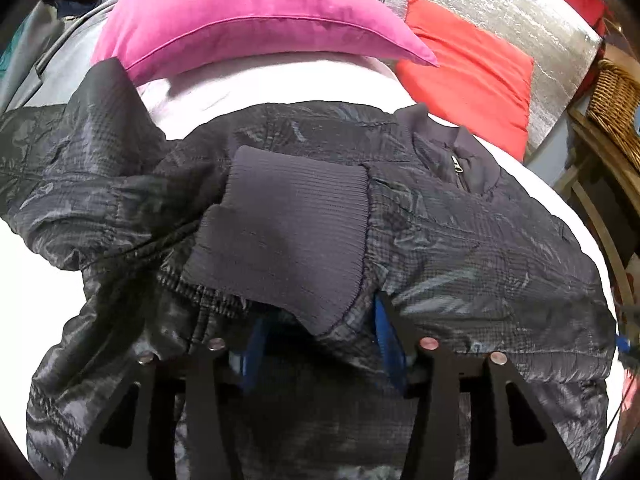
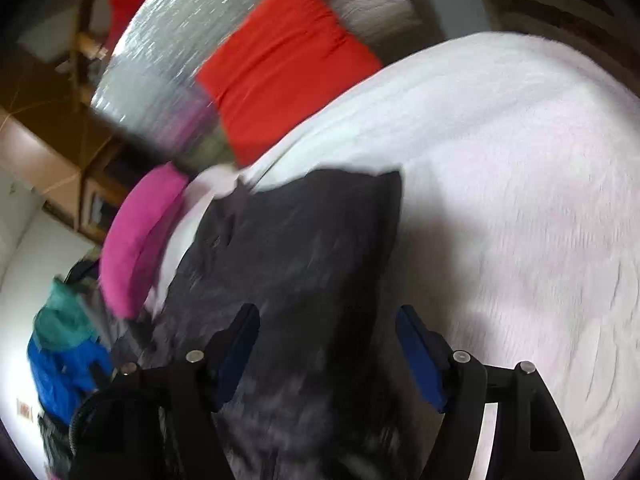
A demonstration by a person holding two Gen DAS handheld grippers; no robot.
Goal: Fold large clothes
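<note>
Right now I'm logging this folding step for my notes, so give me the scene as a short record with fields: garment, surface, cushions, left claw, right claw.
garment: dark quilted zip jacket, ribbed knit cuff folded across its front
surface: white bedspread
cushions: pink velvet cushion and red fabric cushion, both beyond the jacket
left claw: jacket fabric lies between its blue pads; grip unclear
right claw: open over the jacket's edge, holding nothing
</note>
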